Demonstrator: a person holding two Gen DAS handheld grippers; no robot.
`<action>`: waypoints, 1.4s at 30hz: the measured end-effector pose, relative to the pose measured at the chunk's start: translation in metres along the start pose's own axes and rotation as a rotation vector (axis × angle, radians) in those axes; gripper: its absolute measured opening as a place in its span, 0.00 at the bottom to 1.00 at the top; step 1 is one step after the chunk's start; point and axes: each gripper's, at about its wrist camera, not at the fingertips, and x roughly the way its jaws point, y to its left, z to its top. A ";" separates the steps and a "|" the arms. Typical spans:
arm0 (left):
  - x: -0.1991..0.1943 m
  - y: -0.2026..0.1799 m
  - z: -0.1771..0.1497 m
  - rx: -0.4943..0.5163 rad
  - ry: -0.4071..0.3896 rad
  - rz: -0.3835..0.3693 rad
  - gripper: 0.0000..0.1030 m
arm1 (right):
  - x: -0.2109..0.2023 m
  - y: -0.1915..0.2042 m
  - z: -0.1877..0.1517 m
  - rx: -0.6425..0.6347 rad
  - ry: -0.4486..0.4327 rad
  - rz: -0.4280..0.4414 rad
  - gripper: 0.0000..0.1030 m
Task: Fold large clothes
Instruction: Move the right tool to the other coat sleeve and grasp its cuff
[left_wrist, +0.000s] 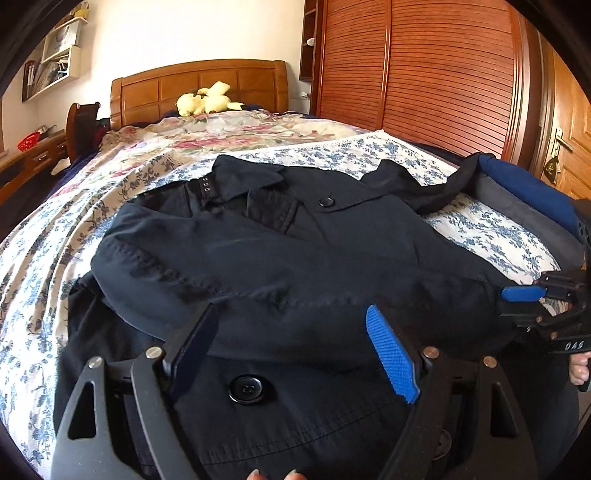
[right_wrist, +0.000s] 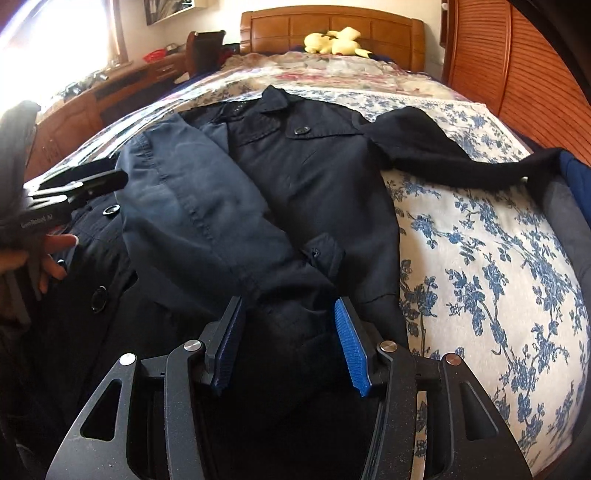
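Observation:
A dark navy coat (left_wrist: 295, 251) lies front-up on the bed, collar toward the headboard, with one sleeve (right_wrist: 192, 206) folded across its chest. My left gripper (left_wrist: 291, 310) hovers just above the coat's lower front, near a big black button (left_wrist: 245, 387). Its jaws stand wide open with nothing pinched. It also shows at the left edge of the right wrist view as the left gripper (right_wrist: 107, 177), held by a hand (right_wrist: 55, 254). My right gripper (right_wrist: 288, 302) is over the coat's lower right part, jaws half apart, with dark cloth under them and no pad pressing. From the left wrist it appears as the right gripper (left_wrist: 517, 304) at the coat's right edge.
A black garment (right_wrist: 443, 147) trails from the coat's shoulder to a pile of blue and grey clothes (left_wrist: 532, 199) at the bed's right side. A yellow plush toy (left_wrist: 207, 99) rests by the wooden headboard (left_wrist: 199, 85). The wardrobe (left_wrist: 424, 74) stands right, a desk (right_wrist: 92, 99) left.

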 end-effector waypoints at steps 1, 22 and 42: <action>0.000 0.000 -0.001 -0.003 -0.003 -0.001 0.80 | -0.001 0.000 0.000 0.006 0.000 0.002 0.49; -0.017 0.003 -0.008 -0.012 -0.094 0.010 0.80 | -0.038 -0.063 0.063 0.011 -0.110 -0.202 0.65; -0.015 0.003 -0.009 -0.004 -0.092 0.017 0.80 | 0.008 -0.161 0.108 0.213 -0.071 -0.291 0.73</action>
